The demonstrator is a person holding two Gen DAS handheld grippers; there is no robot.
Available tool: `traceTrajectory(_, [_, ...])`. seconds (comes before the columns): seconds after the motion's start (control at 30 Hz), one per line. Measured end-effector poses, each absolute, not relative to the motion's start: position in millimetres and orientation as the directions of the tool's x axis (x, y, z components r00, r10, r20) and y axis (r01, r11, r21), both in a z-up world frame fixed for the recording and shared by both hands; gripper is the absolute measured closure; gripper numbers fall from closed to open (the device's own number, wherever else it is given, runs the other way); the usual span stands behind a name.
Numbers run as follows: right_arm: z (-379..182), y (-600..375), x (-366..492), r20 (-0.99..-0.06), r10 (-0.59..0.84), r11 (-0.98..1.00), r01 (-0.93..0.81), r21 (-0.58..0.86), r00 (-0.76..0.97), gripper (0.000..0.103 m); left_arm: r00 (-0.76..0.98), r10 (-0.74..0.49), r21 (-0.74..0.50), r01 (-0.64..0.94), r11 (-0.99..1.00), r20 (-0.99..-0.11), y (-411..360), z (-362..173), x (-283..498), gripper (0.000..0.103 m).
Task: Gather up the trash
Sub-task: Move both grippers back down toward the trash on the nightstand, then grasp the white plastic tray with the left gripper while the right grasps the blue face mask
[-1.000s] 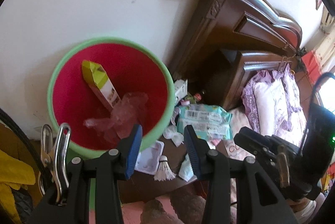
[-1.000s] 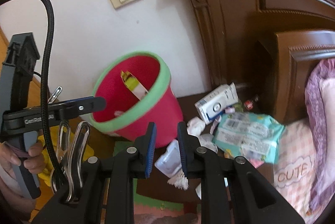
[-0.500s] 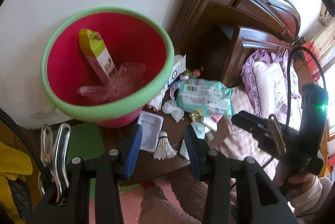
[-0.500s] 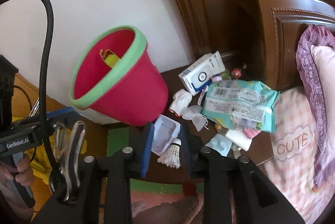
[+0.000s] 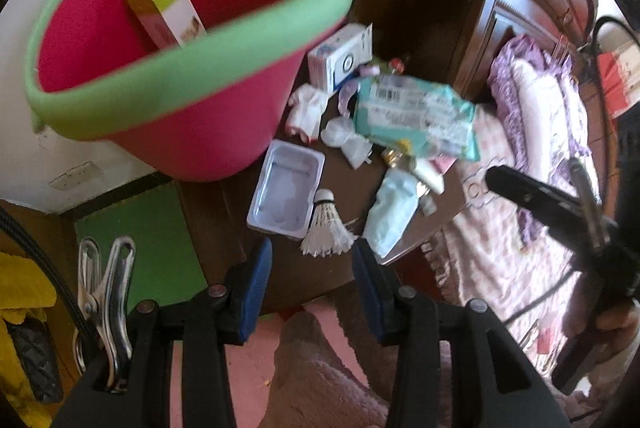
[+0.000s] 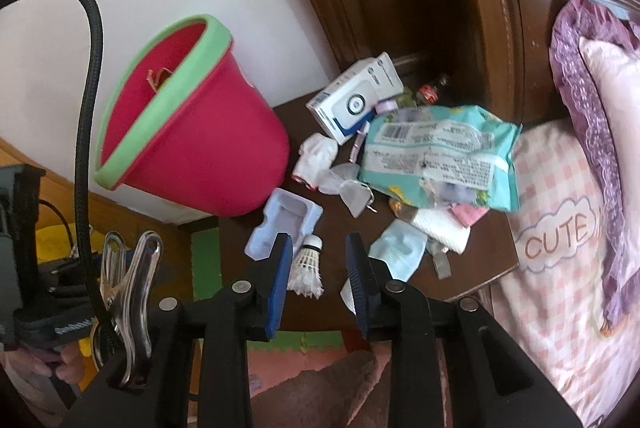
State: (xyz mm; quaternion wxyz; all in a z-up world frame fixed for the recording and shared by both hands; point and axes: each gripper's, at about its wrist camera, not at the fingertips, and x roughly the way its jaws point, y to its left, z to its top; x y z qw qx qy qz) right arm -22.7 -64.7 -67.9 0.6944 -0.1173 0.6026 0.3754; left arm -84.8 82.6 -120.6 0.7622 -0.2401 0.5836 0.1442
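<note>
Compared with a second ago, the red bin with the green rim (image 5: pixel 192 75) fills far more of my left view and has slid up and to the left, so I now look past its near wall instead of down into its bottom. The yellow carton (image 5: pixel 164 3) still leans inside it. In my right view the bin (image 6: pixel 188 131) has tipped further toward the left edge, and the dark wooden surface (image 6: pixel 472 260) beside the bed (image 6: pixel 560 268) now takes up the middle.

The scattered trash has come closer in both views: the pale blue wipes pack (image 6: pixel 436 155), the white box (image 6: pixel 356 99), the clear plastic tray (image 5: pixel 286 193) just beside the bin's base, and the white shuttlecock (image 6: pixel 308 264).

My left fingers (image 5: pixel 312 268) stand wide apart and released, empty, above the near edge of the surface, as before. My right fingers (image 6: pixel 318 268) have just been opening; they are released, with the shuttlecock lying between them below, untouched.
</note>
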Motion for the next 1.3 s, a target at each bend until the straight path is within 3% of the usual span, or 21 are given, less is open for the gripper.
traceTrajectory(0.3, [-100, -76, -18, -0.950, 0.312, 0.735, -0.629, 0.253, -0.018, 0.074, 0.254, -0.063, -0.179, -0.468, 0.865, -0.965, 82, -174, -70, 0.060])
traceTrajectory(0.57, [-150, -86, -11, -0.975, 0.216, 0.783, -0.586, 0.209, -0.060, 0.070, 0.230, 0.039, -0.053, -0.380, 0.924, -0.972, 61, -213, -59, 0.060])
traceTrajectory(0.97, [-202, -95, -5, -0.980, 0.170, 0.823, -0.533, 0.198, -0.102, 0.067, 0.209, 0.017, -0.105, -0.557, 0.824, -0.978, 88, -266, -61, 0.060])
traceTrajectory(1.3, [-238, -82, -7, -0.983, 0.128, 0.820, -0.543, 0.181, -0.136, 0.067, 0.242, 0.062, -0.094, -0.586, 0.805, -0.968, 96, -281, -55, 0.058])
